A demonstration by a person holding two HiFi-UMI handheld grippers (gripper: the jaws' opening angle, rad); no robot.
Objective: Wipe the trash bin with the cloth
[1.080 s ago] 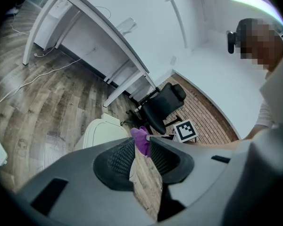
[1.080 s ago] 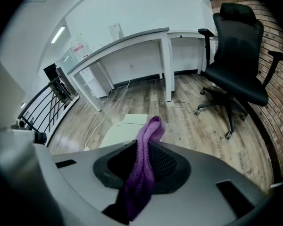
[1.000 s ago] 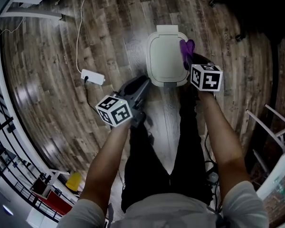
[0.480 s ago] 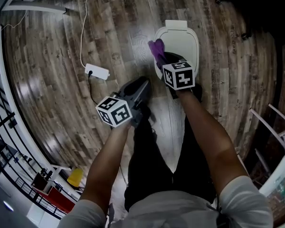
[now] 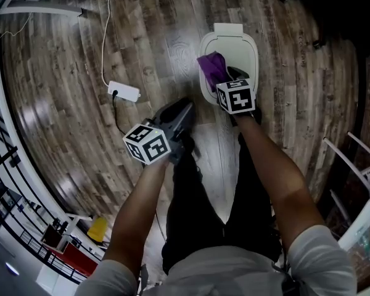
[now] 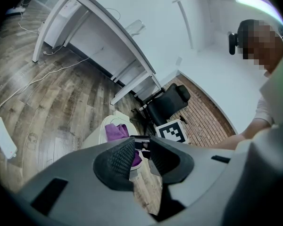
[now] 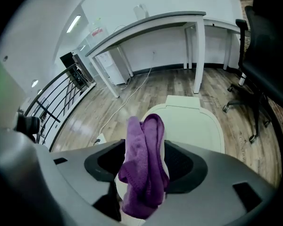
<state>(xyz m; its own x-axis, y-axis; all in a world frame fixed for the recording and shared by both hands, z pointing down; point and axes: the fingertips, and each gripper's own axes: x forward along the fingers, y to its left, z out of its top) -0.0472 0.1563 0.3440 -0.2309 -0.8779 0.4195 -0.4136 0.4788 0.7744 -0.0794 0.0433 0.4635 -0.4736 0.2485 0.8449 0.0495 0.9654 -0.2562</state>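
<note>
Two grippers: left gripper (image 5: 182, 108) empty, jaws a narrow gap apart; right gripper (image 5: 230, 78) clenched on one purple cloth (image 5: 213, 66), over the single trash bin (image 5: 248, 51) lid's left edge; bin's sides hidden below.

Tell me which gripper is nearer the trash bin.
Right. The right gripper is over the trash bin, jaws shut on the purple cloth. The left gripper hangs apart from the bin, over the wooden floor to the person's left, holding nothing.
</note>
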